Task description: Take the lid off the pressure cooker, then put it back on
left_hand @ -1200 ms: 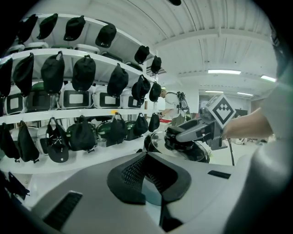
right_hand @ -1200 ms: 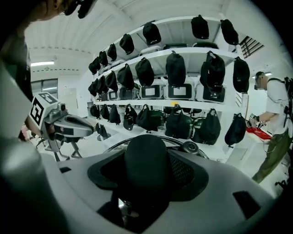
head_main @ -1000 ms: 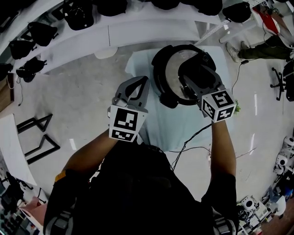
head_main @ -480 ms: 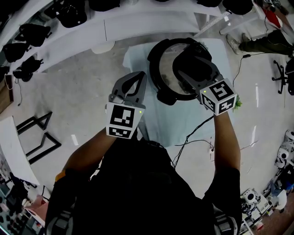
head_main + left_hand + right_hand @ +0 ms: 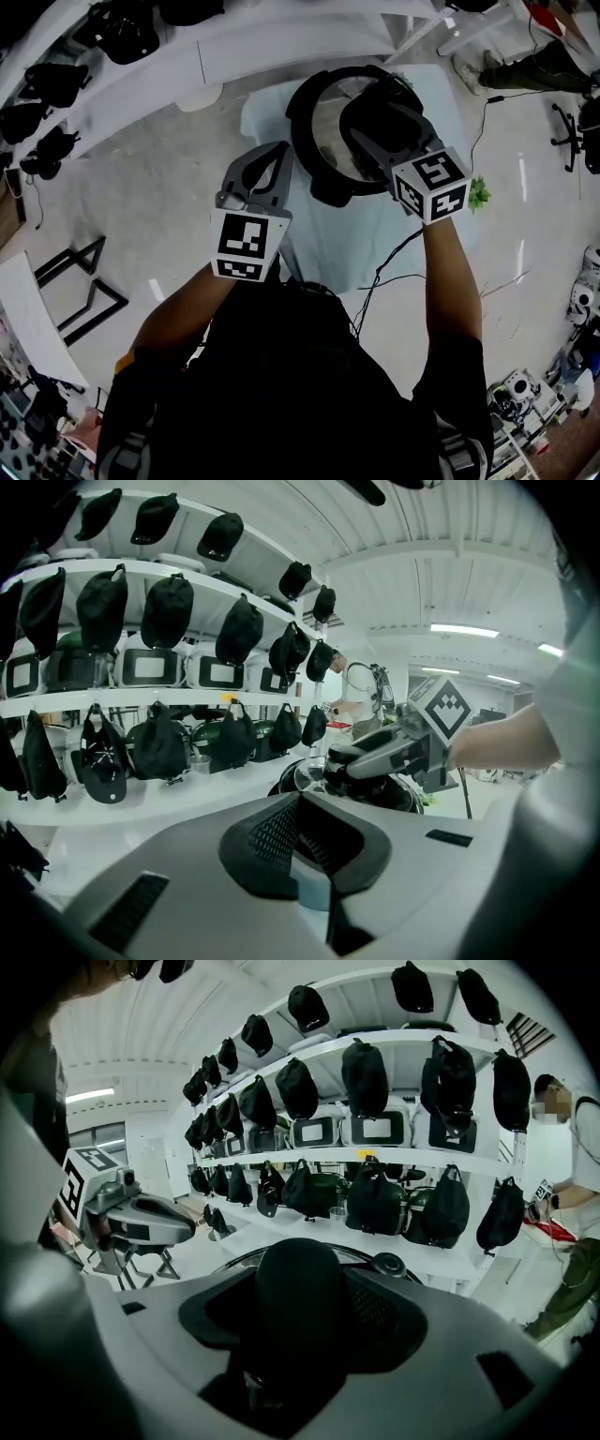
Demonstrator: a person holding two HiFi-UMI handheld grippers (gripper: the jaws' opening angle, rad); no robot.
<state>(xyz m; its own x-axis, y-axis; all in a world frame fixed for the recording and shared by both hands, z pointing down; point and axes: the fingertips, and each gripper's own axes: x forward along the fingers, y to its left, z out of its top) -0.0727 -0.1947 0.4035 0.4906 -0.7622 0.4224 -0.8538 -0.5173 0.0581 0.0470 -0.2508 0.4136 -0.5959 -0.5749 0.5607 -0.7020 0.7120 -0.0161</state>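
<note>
Since a second ago the cooker and both claws have slid a little up and left in the head view, and the right claw keeps its hold on the lid.

From the head view we see the pressure cooker (image 5: 298, 122) standing on a table (image 5: 375, 244) covered with pale cloth. The right claw (image 5: 375, 117) reaches over the cooker's top, above the silvery lid (image 5: 323, 136). The left claw (image 5: 281, 150) hangs just to the left of the cooker, near its rim but apart from it. A black cable (image 5: 394, 272) runs down from the near side of the cooker.

In the left gripper view, the left claw (image 5: 305, 841) has its jaws pressed together with nothing between them. Beyond them the right claw (image 5: 337, 758) lies over the cooker (image 5: 398, 794). Behind the cooker, white shelves (image 5: 141, 566) carry rows of dark bags (image 5: 169, 611).

In the right gripper view, the right claw (image 5: 300, 1309) pinches the lid's black knob (image 5: 300, 1274) from both sides. The lid's rim shows around the knob, with a small valve (image 5: 389, 1263) at its right. We cannot tell whether the lid is seated or raised. The left claw (image 5: 178, 1227) shows to the cooker's left.
</note>
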